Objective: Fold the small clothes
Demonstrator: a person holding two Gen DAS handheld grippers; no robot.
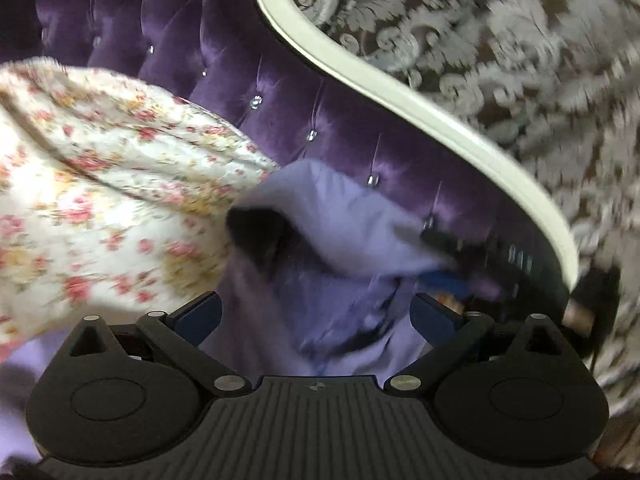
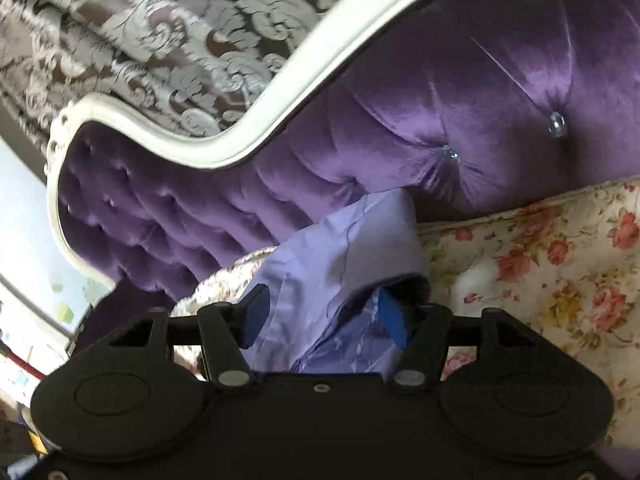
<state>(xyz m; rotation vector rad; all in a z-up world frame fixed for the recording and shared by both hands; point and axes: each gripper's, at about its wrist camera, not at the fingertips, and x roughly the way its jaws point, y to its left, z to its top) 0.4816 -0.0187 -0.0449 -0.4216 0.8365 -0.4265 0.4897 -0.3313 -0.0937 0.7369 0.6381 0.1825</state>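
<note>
A lilac garment (image 1: 320, 216) is seen lifted clear above a floral bedcover (image 1: 100, 184), in front of a tufted purple headboard (image 1: 280, 92) edged with a white frame (image 1: 420, 96); patterned wallpaper (image 1: 500, 40) is seen behind. The step in hand is judged to be the carrying or spreading of the garment before a fold is made. In the left wrist view the left tongs (image 1: 316, 316) are seen set apart, with cloth hanging between them but not pressed by either pad. In the right wrist view the right tongs (image 2: 326, 320) are likewise held apart, the garment (image 2: 352, 248) bunched between and over them; whether it is pinched cannot be told. Next, a flat lay on the bedcover (image 2: 540, 264) is called for.
</note>
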